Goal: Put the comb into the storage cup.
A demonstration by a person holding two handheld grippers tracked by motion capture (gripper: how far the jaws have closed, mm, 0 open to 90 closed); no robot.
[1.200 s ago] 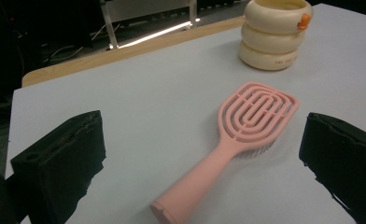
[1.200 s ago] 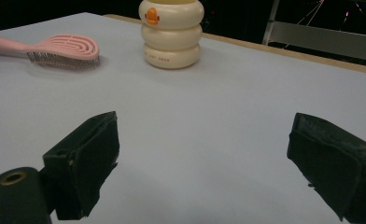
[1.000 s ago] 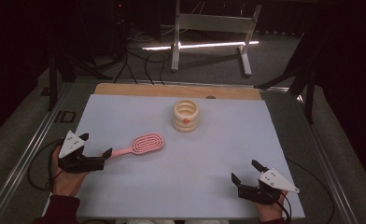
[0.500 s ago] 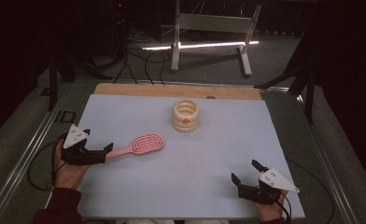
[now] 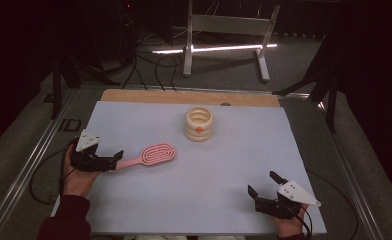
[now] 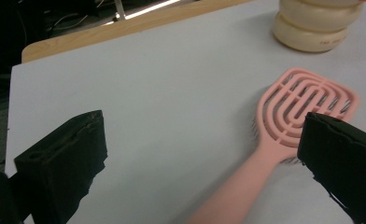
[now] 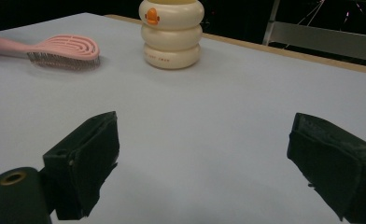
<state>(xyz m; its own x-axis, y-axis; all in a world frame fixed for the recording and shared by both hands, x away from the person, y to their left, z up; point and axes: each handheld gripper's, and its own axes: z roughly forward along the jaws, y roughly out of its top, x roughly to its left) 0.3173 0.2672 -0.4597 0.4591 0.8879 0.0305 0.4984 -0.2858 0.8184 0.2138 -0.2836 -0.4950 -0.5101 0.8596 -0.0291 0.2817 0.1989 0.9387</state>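
Note:
A pink hairbrush (image 5: 156,153) lies bristles down on the pale blue table (image 5: 234,150), its handle pointing left. My left gripper (image 5: 113,161) stands open at the handle's end. In the left gripper view the hairbrush (image 6: 302,105) runs up between the wide-apart jaws of my left gripper (image 6: 204,135), and neither jaw touches it. A cream ringed holder (image 5: 199,124) with an orange mark stands upright behind the brush. My right gripper (image 5: 262,183) rests open near the front right edge, with nothing between its fingers. The right gripper view shows my right gripper (image 7: 202,135) facing the holder (image 7: 172,32) and the hairbrush (image 7: 64,49).
A wooden strip (image 5: 184,96) borders the table's far edge. Metal rails (image 5: 29,165) run along both sides. Beyond the table stand a metal frame (image 5: 224,30) and cables on a dark floor.
My left gripper has edged forward and right, closer along the brush handle. The right gripper, the brush and the holder have stayed put.

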